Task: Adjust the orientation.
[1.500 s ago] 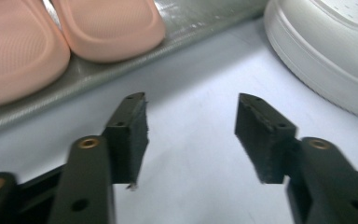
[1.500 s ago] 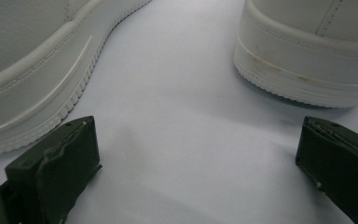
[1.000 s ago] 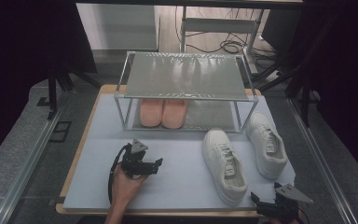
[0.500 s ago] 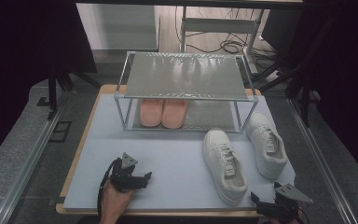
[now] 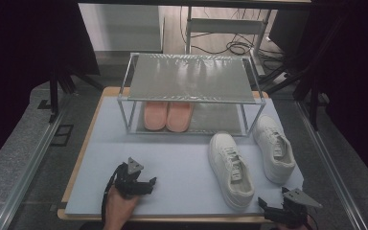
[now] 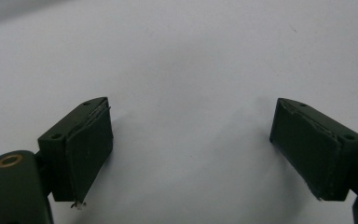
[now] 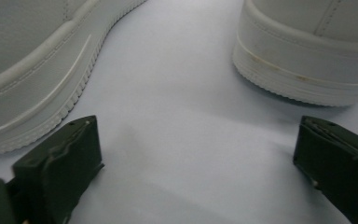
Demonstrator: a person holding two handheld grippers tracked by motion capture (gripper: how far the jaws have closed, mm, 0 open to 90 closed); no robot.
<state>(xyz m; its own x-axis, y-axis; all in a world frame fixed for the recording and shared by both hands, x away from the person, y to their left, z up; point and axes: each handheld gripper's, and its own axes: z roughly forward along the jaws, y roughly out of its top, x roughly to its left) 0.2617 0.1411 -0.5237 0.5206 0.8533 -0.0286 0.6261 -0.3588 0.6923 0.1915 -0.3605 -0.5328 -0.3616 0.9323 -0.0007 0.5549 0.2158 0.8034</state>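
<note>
Drawn back to the mat's [image 5: 182, 158] near edge, the left gripper [image 5: 146, 184] is held open and empty, while the right gripper [image 5: 263, 207], open though just narrowed slightly, is aimed at the two sneakers [image 5: 231, 167] awaiting shelving.

1. The pink slippers [image 5: 167, 116] are sitting under the metal rack [image 5: 190, 77], whose top shelf is hiding their far ends.
2. The right gripper [image 5: 268, 209] is being cut off by the bottom edge of the high view, along with the hand holding it.
3. In the right gripper view, the left white sneaker [image 7: 32, 60] and the right white sneaker [image 7: 307, 51] are running off the top edge, showing just their soles and lower sides.
4. The person's left hand [image 5: 117, 211] is being cropped at the wrist.
</note>
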